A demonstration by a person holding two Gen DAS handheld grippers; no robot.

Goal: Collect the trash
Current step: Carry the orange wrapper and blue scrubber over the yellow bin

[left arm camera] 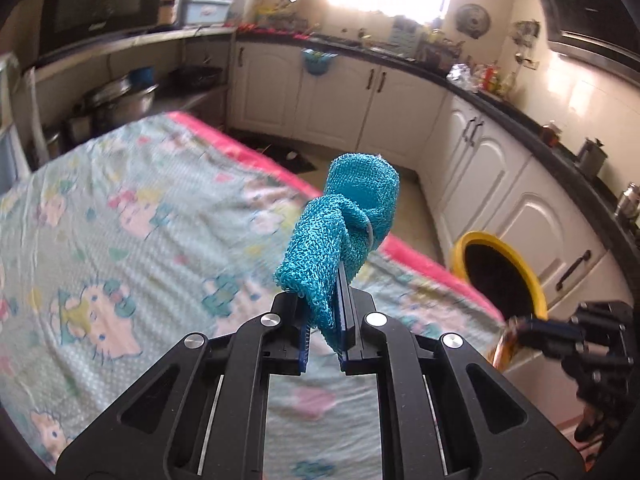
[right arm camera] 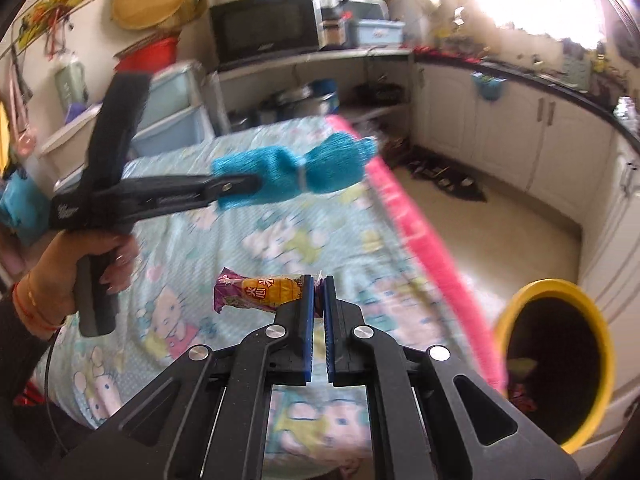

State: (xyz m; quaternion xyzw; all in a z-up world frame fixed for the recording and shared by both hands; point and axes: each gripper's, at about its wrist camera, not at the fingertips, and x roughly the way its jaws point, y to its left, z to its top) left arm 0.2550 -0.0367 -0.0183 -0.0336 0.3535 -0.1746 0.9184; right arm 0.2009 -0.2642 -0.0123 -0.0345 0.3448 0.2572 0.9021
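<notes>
A: Nearest the lens, the left claw [left arm camera: 326, 312] is nearly closed, pinching one end of the teal mesh cloth [left arm camera: 348, 216], which is bundled and tied at the waist with a pale band. The rest of it sticks out past the tips, above the near side of the yellow bin [left arm camera: 500, 276].

B: And the other one?

A: The right claw [right arm camera: 318, 300] is shut down to a narrow gap on the twisted end of a snack wrapper [right arm camera: 260, 294]. The yellow and purple body of the wrapper hangs out to the side away from the yellow bin, over the cartoon-print sheet [right arm camera: 224, 240] on the surface. The bin stands on the floor just beyond the sheet's pink edge, and there seems to be some litter in it.

B: How will they handle?

A: Both look very light, I'd guess. The cloth is soft and floppy with a rough weave, so it should not slip, and the tied waist would give the firmest hold. The wrapper is thin, crinkly film and probably slick. Its twisted end is the thickest part to grip. Neither looks fragile.

B: Risks?

A: The cloth may snag on the blue pads [left arm camera: 344, 320] at release, and the wrapper may drift wide of the bin's mouth.
</notes>
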